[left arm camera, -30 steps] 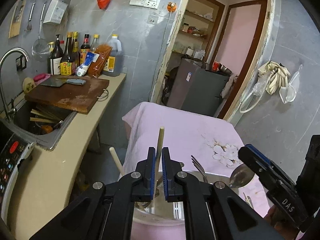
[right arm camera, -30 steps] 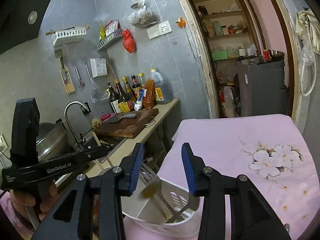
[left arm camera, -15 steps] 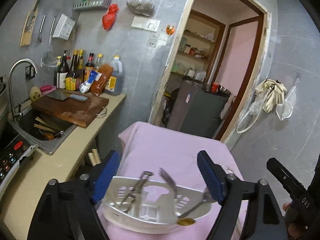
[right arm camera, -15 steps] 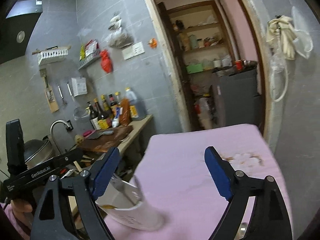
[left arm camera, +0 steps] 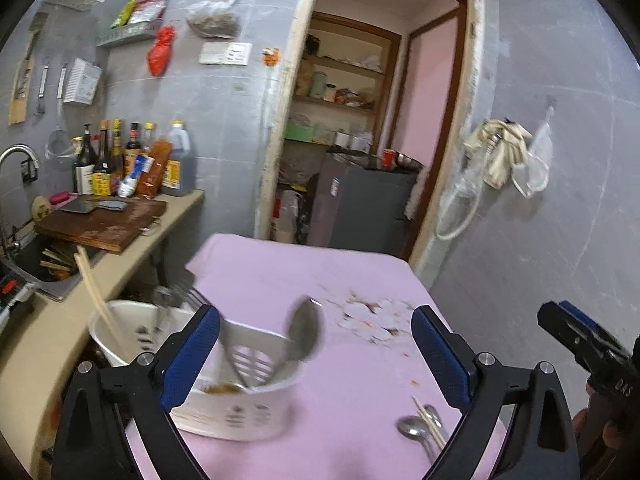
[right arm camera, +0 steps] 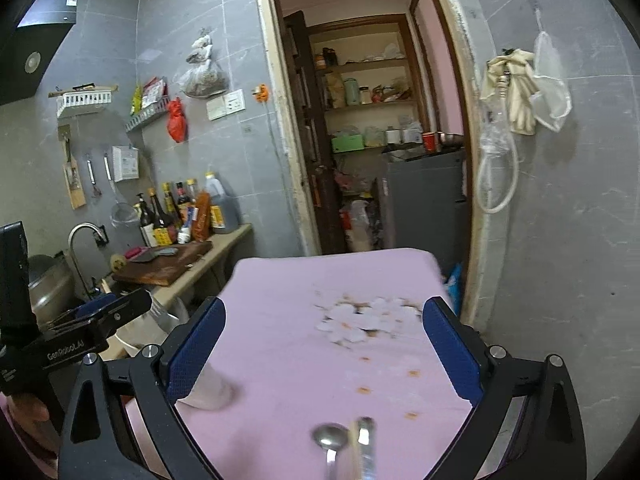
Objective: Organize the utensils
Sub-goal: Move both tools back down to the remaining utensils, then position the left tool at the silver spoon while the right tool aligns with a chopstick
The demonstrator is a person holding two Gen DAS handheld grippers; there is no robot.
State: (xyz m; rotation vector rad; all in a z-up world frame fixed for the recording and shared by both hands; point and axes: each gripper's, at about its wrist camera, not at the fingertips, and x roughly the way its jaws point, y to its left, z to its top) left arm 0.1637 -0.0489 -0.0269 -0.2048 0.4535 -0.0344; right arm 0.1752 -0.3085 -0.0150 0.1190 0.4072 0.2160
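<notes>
On the pink flowered tablecloth stands the white slotted plastic utensil holder, at the table's near left edge, and you already have part of the job in it: a pale wooden chopstick leans out of its rounded left compartment, a steel fork rises blurred behind, and a large steel spoon stands bowl-up in the right compartment. What is left lies loose on the cloth near the front: two small steel spoons side by side, with another wooden chopstick across them in the left wrist view. Your left gripper has its jaws apart and widening, nothing pressed between the blue pads, though the holder sits in the gap behind them. Your right gripper is likewise spreading wide over bare cloth, empty, with the loose spoons just below it. By my judgement you are past halfway; those last pieces need lifting into the holder.
</notes>
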